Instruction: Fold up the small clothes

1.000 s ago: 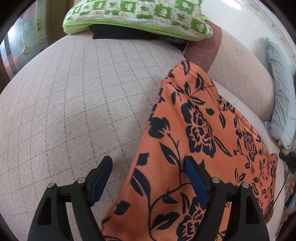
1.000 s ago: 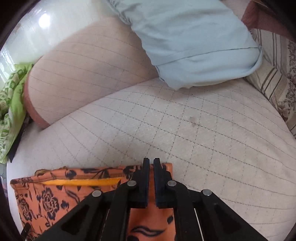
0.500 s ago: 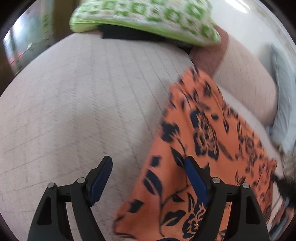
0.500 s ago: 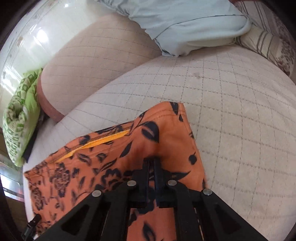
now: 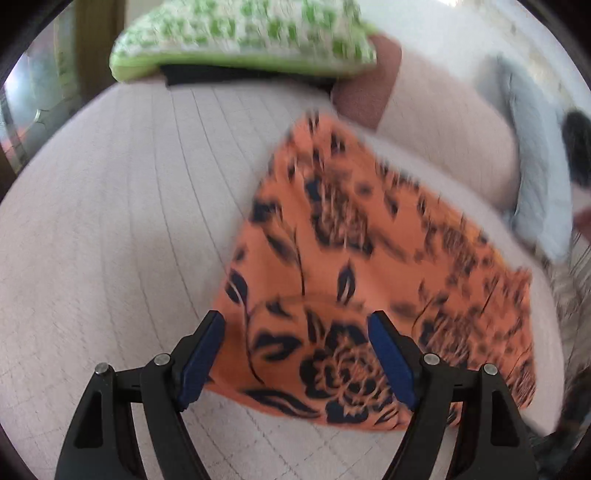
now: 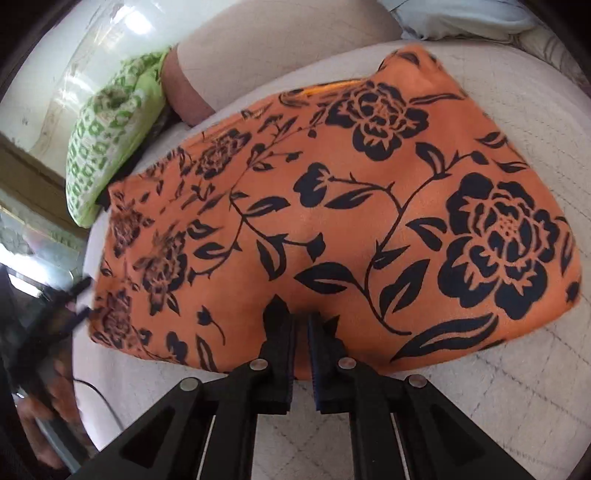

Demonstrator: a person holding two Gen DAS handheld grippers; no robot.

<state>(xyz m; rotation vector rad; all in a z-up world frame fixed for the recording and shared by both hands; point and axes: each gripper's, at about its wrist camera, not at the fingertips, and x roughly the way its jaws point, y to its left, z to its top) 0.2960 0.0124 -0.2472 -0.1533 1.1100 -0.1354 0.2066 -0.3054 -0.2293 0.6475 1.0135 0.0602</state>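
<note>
The orange floral garment (image 6: 369, 206) is lying flat on the quilted beige sofa seat (image 5: 110, 229). The right gripper (image 6: 301, 321) is sitting over its near edge, jaws opening slightly — whether cloth is pinched between them cannot be told. The left gripper (image 5: 295, 332) is hovering with jaws wide apart, a garment corner lying below the gap, untouched. Beyond the jaws, a green checked cushion (image 5: 243, 37) is resting on something black, and a pale blue pillow (image 5: 535, 177) is leaning against the backrest.

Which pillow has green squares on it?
The green pillow at the sofa's far end, lying on top of something black. The other pillow, by the backrest, is plain pale blue.
</note>
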